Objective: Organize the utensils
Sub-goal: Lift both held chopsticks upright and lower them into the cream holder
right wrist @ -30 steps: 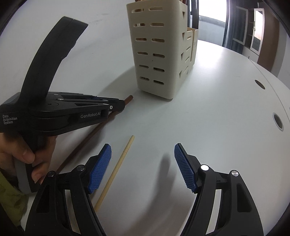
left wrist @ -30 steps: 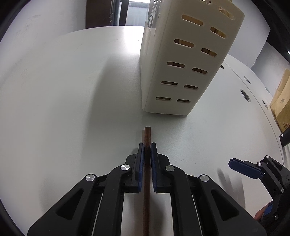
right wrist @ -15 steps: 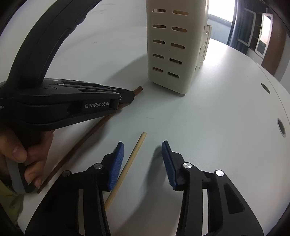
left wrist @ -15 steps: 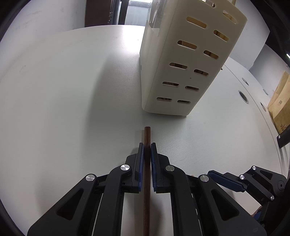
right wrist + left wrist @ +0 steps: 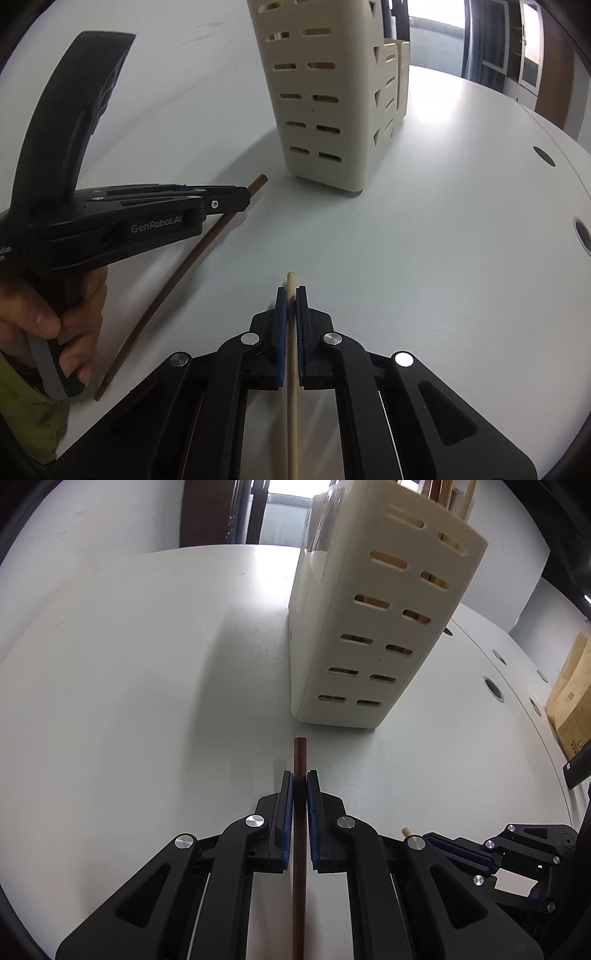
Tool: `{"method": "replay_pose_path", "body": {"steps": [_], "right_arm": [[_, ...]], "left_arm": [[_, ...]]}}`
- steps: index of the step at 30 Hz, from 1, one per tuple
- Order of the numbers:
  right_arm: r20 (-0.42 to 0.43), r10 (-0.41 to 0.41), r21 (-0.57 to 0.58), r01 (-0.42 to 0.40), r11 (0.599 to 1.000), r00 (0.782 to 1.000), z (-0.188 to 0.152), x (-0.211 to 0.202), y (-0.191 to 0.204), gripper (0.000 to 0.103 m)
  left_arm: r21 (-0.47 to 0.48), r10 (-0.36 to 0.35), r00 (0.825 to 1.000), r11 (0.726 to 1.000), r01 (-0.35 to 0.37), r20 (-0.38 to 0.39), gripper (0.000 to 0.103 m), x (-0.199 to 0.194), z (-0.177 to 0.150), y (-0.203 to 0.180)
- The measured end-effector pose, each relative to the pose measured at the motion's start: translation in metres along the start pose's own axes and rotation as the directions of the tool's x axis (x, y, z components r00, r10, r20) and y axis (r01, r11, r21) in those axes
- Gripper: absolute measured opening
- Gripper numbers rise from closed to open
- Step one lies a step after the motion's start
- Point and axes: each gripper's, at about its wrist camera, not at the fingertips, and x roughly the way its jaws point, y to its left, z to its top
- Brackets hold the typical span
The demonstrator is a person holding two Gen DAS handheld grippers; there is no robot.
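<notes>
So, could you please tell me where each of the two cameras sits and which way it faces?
Left wrist: on the left hand-held gripper, looking down along its fingers at the table and the holder; the jaws are shut on a brown chopstick.
Right wrist: on the right hand-held gripper, its jaws, which have just been closing, shut on a pale chopstick; the person's hand shows at left.
Shared: holder, brown chopstick, and each view shows the other gripper.
</notes>
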Motion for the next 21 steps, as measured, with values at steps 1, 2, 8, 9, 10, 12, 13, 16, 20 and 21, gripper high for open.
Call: {"method": "replay_pose_path", "body": {"steps": [1,2,8,9,10,12,13,16,20,21], "right_arm": [[0.015,0.004,0.006,-0.004,1.0,1.0,0.001,-0.004,-0.001,0.006],[0.032,0.007,0.01,-0.008,1.0,0.999,0.002,-0.009,-0.002,0.006],[0.142,0.014,0.019,-0.017,1.0,0.99,0.008,-0.038,-0.004,0.006],[0.162,0.011,0.016,-0.014,1.0,0.987,0.008,-0.043,-0.004,0.005],[0.181,0.009,0.013,-0.012,1.0,0.983,0.008,-0.048,-0.004,0.006],[0.213,0.013,0.008,-0.015,1.0,0.977,0.009,-0.059,-0.005,0.005],[0.225,0.014,0.007,-0.016,1.0,0.974,0.009,-0.061,-0.006,0.005],[0.253,0.021,0.005,-0.023,1.0,0.967,0.011,-0.064,-0.018,0.005],[0.282,0.032,0.006,-0.036,0.999,0.959,0.011,-0.068,-0.023,0.005],[0.291,0.034,0.006,-0.038,0.999,0.956,0.011,-0.069,-0.024,0.005]], "left_arm": [[-0.003,-0.008,1.0,1.0,0.008,0.017,0.007,-0.005,0.001,-0.001],[-0.005,-0.013,0.999,1.0,0.013,0.029,0.007,-0.009,0.001,-0.002],[0.013,-0.021,0.99,1.0,0.02,0.136,0.007,-0.043,0.004,-0.012],[0.016,-0.024,0.988,1.0,0.022,0.153,0.007,-0.05,0.004,-0.013],[0.02,-0.027,0.985,1.0,0.024,0.168,0.007,-0.055,0.004,-0.014],[0.027,-0.032,0.979,0.999,0.027,0.203,0.007,-0.068,0.004,-0.017],[0.027,-0.036,0.975,0.999,0.031,0.219,0.007,-0.073,0.005,-0.017],[0.03,-0.037,0.963,0.999,0.03,0.265,0.007,-0.089,0.006,-0.02],[0.041,-0.046,0.952,0.999,0.035,0.304,0.007,-0.099,0.007,-0.026],[0.051,-0.051,0.95,0.998,0.038,0.308,0.007,-0.101,0.007,-0.028]]}}
